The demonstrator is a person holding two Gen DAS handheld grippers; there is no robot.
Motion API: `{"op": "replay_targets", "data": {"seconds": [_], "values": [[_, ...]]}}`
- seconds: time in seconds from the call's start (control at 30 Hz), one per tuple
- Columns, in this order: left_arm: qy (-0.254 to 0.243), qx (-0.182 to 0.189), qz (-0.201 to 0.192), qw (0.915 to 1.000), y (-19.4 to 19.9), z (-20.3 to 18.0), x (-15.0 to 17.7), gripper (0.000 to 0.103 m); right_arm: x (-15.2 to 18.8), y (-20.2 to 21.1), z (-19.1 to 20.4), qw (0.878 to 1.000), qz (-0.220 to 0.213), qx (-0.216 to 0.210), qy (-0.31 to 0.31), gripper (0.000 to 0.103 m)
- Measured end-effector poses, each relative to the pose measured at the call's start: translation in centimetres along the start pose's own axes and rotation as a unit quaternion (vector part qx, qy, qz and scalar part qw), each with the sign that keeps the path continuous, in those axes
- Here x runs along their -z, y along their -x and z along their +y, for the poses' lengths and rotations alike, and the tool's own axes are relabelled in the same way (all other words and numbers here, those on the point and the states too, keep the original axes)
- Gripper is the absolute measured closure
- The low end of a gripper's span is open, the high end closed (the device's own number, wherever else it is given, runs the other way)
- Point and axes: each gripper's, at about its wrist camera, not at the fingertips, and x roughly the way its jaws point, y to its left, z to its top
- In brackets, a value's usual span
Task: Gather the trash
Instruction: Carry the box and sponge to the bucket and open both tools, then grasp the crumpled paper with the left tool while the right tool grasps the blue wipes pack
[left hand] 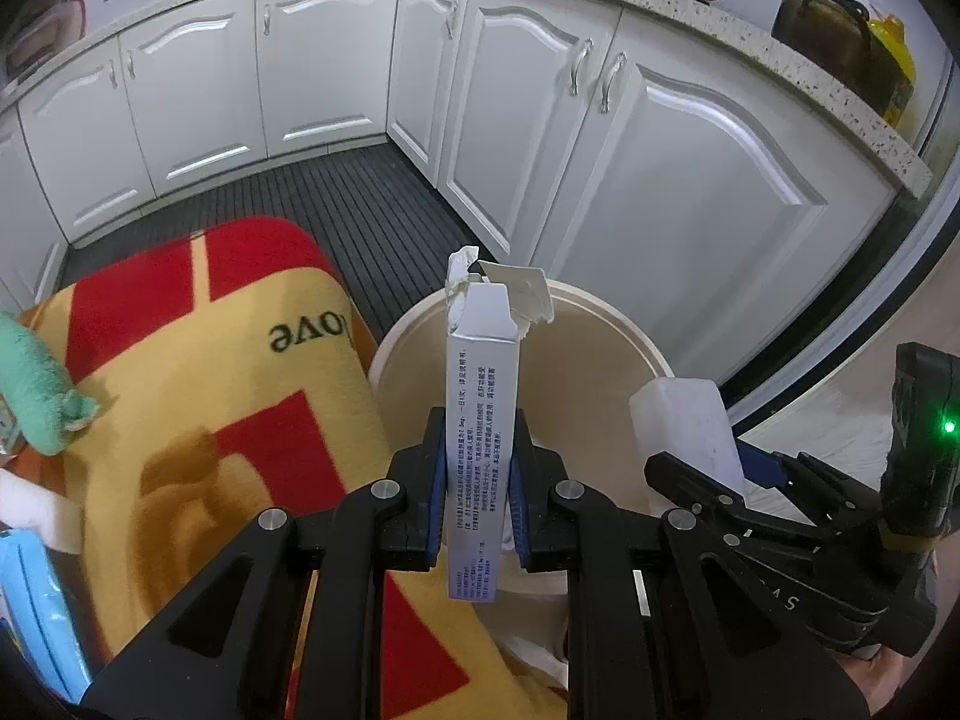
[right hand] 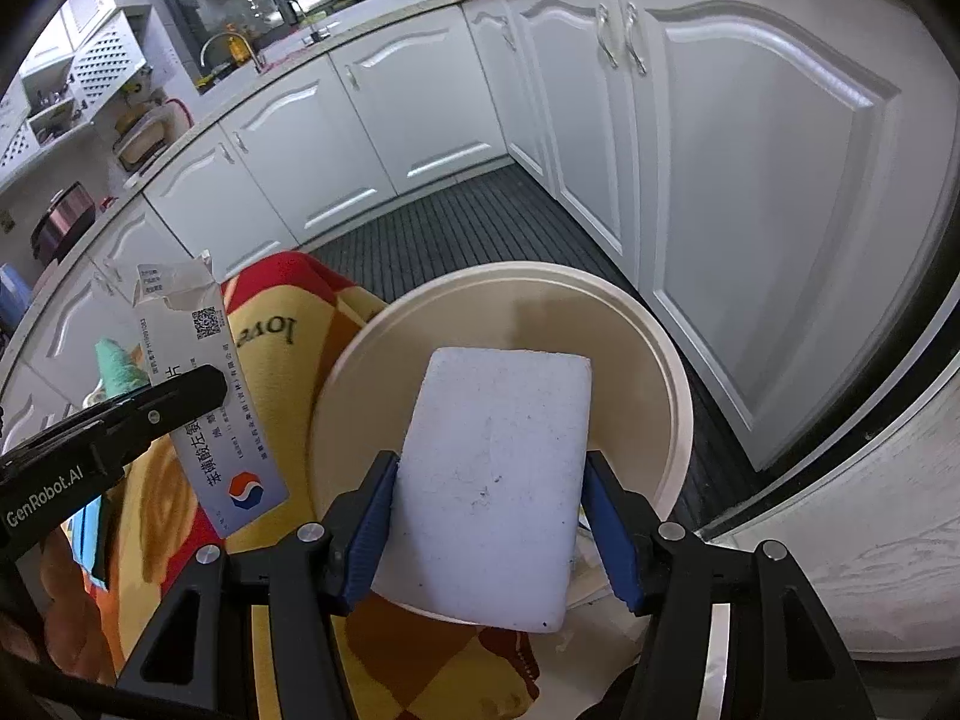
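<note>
My left gripper (left hand: 478, 480) is shut on a torn white medicine box (left hand: 481, 408), held upright over the near rim of a round cream bin (left hand: 624, 324). The box also shows in the right wrist view (right hand: 204, 396), left of the bin (right hand: 372, 348). My right gripper (right hand: 489, 534) is shut on a white foam block (right hand: 492, 480), held above the bin's near edge. The block (left hand: 684, 426) and the right gripper (left hand: 762, 474) show at the right of the left wrist view.
A yellow and red blanket (left hand: 198, 420) with a green plush toy (left hand: 36, 390) lies left of the bin. White kitchen cabinets (left hand: 678, 180) stand behind and to the right. A dark slatted floor mat (left hand: 360, 204) runs beyond the bin.
</note>
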Motion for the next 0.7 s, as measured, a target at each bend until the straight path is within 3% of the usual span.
{"op": "replay_targets", "data": {"seconds": [0.37, 0.5, 0.6, 0.7], "values": [[0.007, 0.011, 0.005, 0.9999, -1.2, 0.1, 0.0, 0.086, -0.2, -1.8, -0.7, 1.000, 0.013, 0.019, -0.012, 0.042], [0.018, 0.025, 0.003, 0.9995, -1.1, 0.5, 0.1, 0.057, -0.1, -1.9, -0.8, 0.999, 0.016, 0.029, -0.016, 0.041], [0.028, 0.029, 0.004, 0.9992, -0.9, 0.8, 0.1, 0.057, -0.1, -1.9, -0.8, 0.999, 0.016, 0.029, -0.018, 0.032], [0.031, 0.023, -0.001, 0.9992, -0.3, 1.0, 0.3, 0.057, 0.0, -1.5, -0.6, 0.999, 0.015, 0.026, -0.020, 0.032]]}}
